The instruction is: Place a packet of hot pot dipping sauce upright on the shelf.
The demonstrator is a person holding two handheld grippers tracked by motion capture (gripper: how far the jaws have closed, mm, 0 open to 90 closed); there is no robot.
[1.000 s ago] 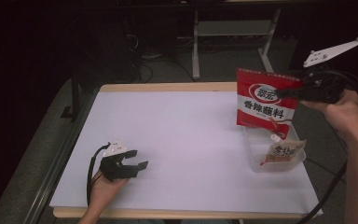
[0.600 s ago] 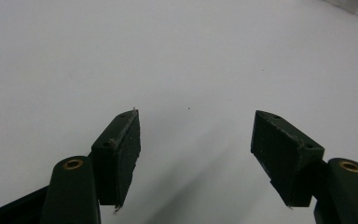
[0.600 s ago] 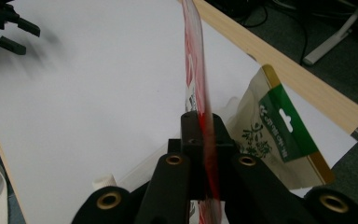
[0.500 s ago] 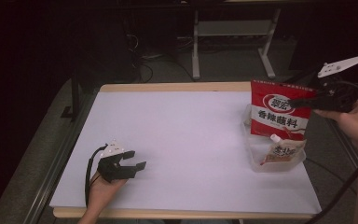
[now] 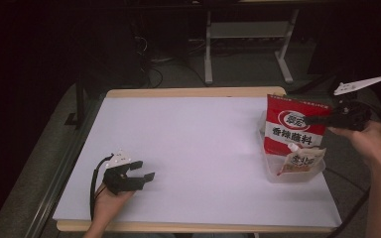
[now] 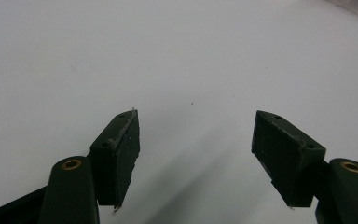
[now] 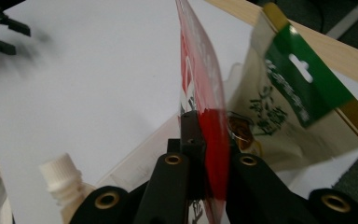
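Red sauce packet [image 5: 293, 130] hangs upright at the right side of the high view, white lettering on its face, its lower edge over a clear plastic tray [image 5: 270, 171] that sits on the white table [image 5: 198, 148] near the right edge. Right gripper [image 5: 313, 119] has the packet's right-hand edge pinched between its jaws, which are closed flat on the film; in the right gripper view the red packet [image 7: 205, 98] runs edge-on up the centre of the frame from between the two black jaws. A beige spouted pouch [image 5: 300, 161] lies in the tray just below the red packet, white cap [image 7: 61, 175] visible at lower left of the right gripper view. Behind the red packet in that view, at upper right, a pale packet with a green header strip [image 7: 303, 70]; whether it is touching the red one cannot be told. Left gripper [image 5: 144, 171] rests low at the lower left of the high view, held by a hand [image 5: 110, 201] at the table's near edge, well apart from the tray. Its jaws stand wide apart with nothing between them; the left gripper view shows bare white table surface [image 6: 177, 56] in the gap.
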